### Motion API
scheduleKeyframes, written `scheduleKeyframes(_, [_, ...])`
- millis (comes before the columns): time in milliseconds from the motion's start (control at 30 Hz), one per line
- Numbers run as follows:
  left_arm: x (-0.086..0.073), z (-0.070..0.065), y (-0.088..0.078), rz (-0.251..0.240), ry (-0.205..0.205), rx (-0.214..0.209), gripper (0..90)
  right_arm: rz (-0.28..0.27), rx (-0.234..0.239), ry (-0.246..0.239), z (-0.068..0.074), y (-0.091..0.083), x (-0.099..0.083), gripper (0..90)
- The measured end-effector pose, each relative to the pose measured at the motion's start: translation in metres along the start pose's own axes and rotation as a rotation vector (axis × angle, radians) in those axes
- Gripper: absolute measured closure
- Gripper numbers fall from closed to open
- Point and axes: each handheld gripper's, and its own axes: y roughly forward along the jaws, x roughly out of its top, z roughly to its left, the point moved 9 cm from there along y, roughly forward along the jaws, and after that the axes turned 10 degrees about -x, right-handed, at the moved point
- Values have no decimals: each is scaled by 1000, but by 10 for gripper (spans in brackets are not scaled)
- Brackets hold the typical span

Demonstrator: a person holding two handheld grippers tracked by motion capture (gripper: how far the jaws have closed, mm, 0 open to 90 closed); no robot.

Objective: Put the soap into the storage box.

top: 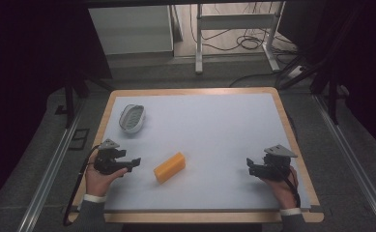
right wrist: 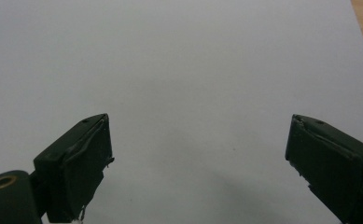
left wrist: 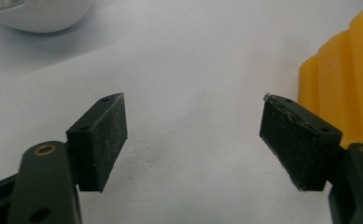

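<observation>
Left claw (top: 136, 161) wide open, empty, near yellow block (top: 169, 167); right claw (top: 249, 163) open, empty.

No readable text, label, brand, number or sign appears anywhere in these views (the table surface and the things on it carry no legible markings).

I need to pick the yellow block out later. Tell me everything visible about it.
The yellow block is an orange-yellow bar, waxy or soap-like, with ridged steps along one side in the left gripper view. It lies flat and slanted on the white table top, near the front, just right of the left gripper. Nothing grips it.
</observation>
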Motion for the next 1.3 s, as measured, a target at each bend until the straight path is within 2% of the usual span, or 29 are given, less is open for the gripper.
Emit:
scheduleKeyframes(100, [-1,3,0,2,-8,10,259,-20,3,5,0,-1,1,73])
scheduleKeyframes(133, [-1,2,0,4,-10,5,254,-21,12,-16,4,0,0,73])
scheduleKeyframes(233, [0,0,-1,3,-2,4,247,-17,22,-34,7,0,-2,73])
scheduleKeyframes(433, [0,0,-1,4,-2,6,242,-22,17,-8,4,-3,0,72])
scheduleKeyframes(467, [0,0,-1,7,-1,12,242,-27,-2,10,0,-3,1,72])
scheduleKeyframes(567, [2,-2,-2,3,0,12,243,-29,-9,13,-2,-3,0,72])
scheduleKeyframes(833, [2,-4,-4,18,11,29,240,-25,13,15,0,-3,-2,72])
scheduleKeyframes(900, [4,-9,-7,39,36,51,238,-18,13,23,0,-3,-4,73])
scheduleKeyframes(1067, [9,-14,-13,66,57,50,227,-12,23,11,1,-3,-8,72])
scheduleKeyframes(1300, [20,-16,-27,58,74,60,220,-21,26,5,1,-5,-7,72])
